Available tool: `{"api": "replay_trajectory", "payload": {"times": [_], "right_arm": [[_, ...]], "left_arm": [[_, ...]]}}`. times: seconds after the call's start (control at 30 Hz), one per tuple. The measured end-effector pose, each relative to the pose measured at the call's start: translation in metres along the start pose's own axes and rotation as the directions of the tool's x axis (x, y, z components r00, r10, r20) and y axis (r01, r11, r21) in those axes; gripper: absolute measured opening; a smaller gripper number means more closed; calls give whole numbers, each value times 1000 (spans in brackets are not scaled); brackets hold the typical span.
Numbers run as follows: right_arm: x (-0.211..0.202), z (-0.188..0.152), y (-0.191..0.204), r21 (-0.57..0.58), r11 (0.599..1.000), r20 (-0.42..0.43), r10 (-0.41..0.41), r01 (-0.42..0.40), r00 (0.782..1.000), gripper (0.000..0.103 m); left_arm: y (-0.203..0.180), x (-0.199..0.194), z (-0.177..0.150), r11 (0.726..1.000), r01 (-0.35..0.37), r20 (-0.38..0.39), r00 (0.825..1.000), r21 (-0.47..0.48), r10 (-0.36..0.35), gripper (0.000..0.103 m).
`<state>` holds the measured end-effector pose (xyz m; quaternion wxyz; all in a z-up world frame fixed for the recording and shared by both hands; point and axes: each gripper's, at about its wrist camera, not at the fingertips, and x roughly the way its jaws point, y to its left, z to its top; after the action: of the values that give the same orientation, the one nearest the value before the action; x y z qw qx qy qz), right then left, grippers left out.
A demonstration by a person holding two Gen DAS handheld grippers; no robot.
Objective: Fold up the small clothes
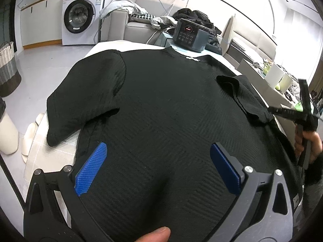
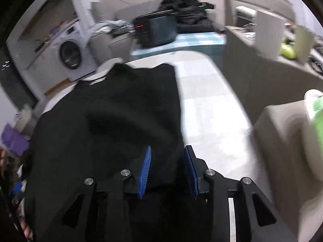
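No readable writing; the shirt's [image 1: 161, 104] neck label is too small to make out. Black ribbed knit shirt lies flat on the white table [image 2: 206, 100]. Your left gripper [image 1: 159, 161] hangs over it, blue textured pads wide apart, holding nothing. Your right gripper's [image 2: 167, 171] pads sit narrow, shirt edge between them; grip uncertain through blur.

Left gripper [image 1: 157, 161] spread wide; right gripper [image 2: 167, 169] part closed.

The left jaws stand far apart, a fingertip [image 1: 155, 235] showing beneath them. The right jaws sit much nearer together, dark cloth between them; contact is blurred.
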<state>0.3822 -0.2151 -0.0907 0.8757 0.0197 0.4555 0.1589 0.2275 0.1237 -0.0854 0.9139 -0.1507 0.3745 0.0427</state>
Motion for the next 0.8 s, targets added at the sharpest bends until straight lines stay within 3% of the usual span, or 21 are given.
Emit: {"api": "replay_trajectory", "payload": {"times": [0.07,0.17,0.23,0.37,0.5,0.57,0.63,0.73,0.8], "right_arm": [[5,-2,5,-43,999,-5,30,-30,1000,35],[1,5,5,56,998,77,10,-14,997,35],[6,15,28,11,1000,96,0,-2,995,35],[24,40,83,-83,994,103,84,-76,991,35],[60,67,118,-107,989,61,113,-106,992,35],[82,73,135,-141,983,6,118,-116,993,43],[103,79,146,-186,981,-12,59,-60,998,43],[126,77,153,-188,981,-86,21,-37,996,32],[126,79,152,-180,983,-61,16,-27,998,24]], "left_arm": [[6,-2,2,1000,-11,6,1000,-28,11,101],[19,-3,5,996,-26,14,1000,-82,28,101],[25,-3,7,994,-24,14,1000,-105,25,101],[23,-7,9,996,-50,36,998,-79,53,101],[19,-11,9,997,-53,48,997,-60,56,101],[19,-11,10,997,-53,47,997,-56,56,101],[20,-11,10,997,-53,45,997,-57,56,101],[24,-12,10,996,-53,41,998,-66,56,101],[25,-10,10,996,-52,35,998,-76,54,101]]}}
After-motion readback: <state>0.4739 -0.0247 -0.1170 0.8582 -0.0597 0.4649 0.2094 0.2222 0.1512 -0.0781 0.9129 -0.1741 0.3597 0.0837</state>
